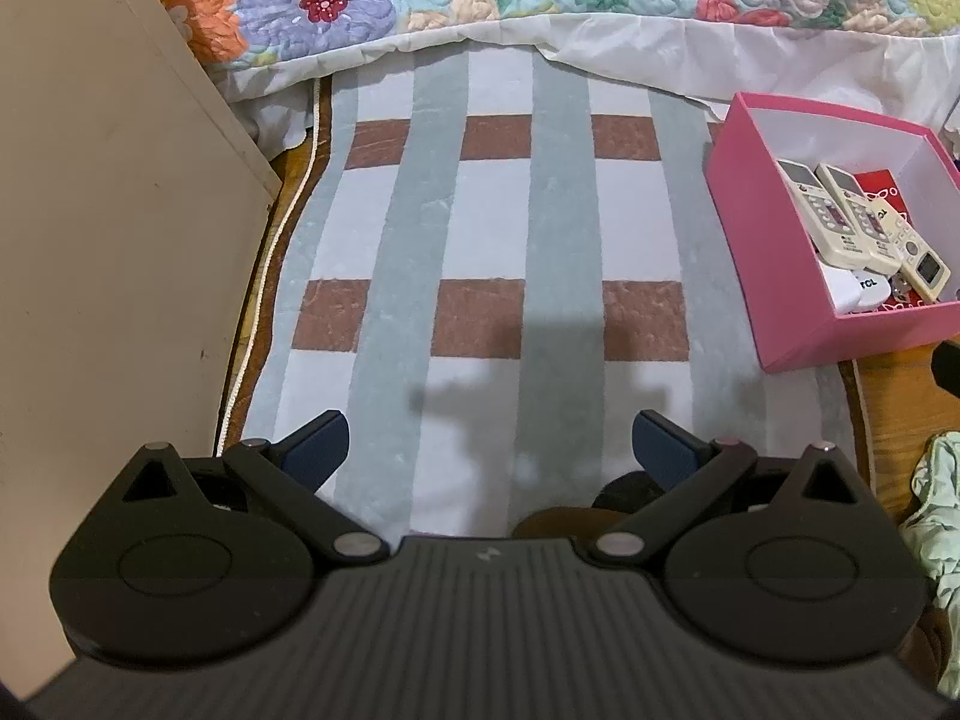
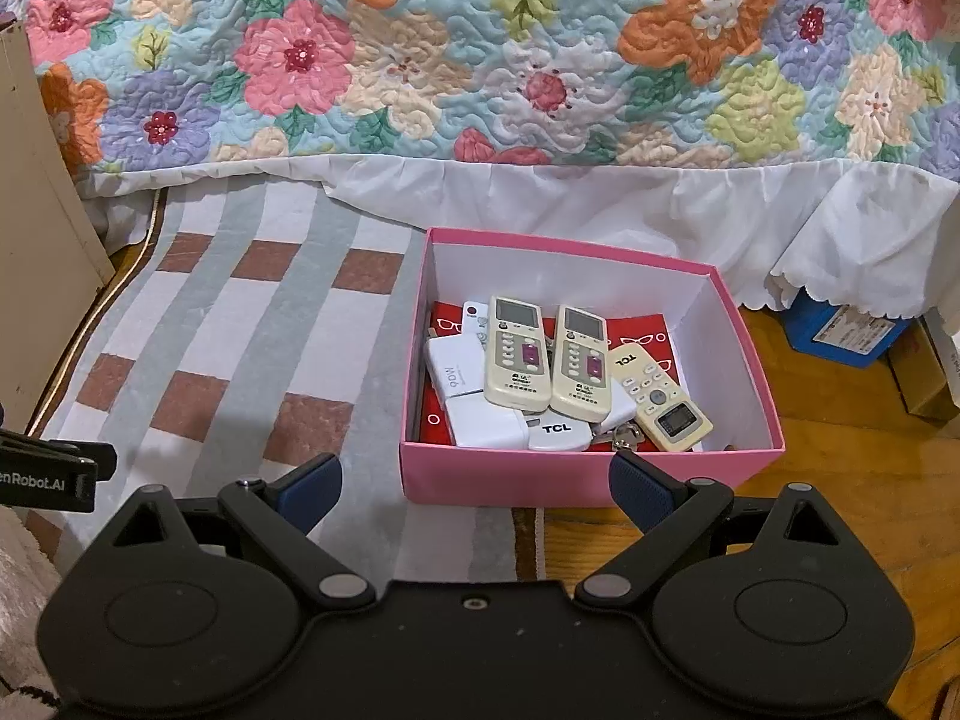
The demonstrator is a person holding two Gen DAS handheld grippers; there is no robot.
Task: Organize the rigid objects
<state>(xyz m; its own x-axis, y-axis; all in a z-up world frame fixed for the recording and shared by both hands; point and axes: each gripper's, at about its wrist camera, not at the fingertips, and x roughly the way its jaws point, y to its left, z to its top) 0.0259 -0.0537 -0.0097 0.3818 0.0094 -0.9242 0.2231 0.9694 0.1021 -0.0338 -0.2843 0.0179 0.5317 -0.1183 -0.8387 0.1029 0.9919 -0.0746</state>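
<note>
Matt pink cardboard box (image 2: 510,474) holds glossy plastic remotes (image 2: 517,354), on a soft plush rug (image 1: 480,228) over wood floor (image 2: 840,480)

Bedroom floor setting. Wooden floor (image 2: 840,468), orange-brown, exposed at right. Striped rug (image 1: 498,252) laid over it: grey and white bands crossed by brown rectangles, brown border with pale cord along left edge. Bed along far side, covered by quilted floral bedspread (image 2: 480,48) in pink, orange, lilac and teal; white scalloped bed skirt (image 2: 600,204) hanging to floor. Beige cabinet panel (image 1: 108,240) at left, scuffed. Blue carton (image 2: 852,330) partly under skirt at right. Pale green cloth (image 1: 936,516) at right edge
</note>
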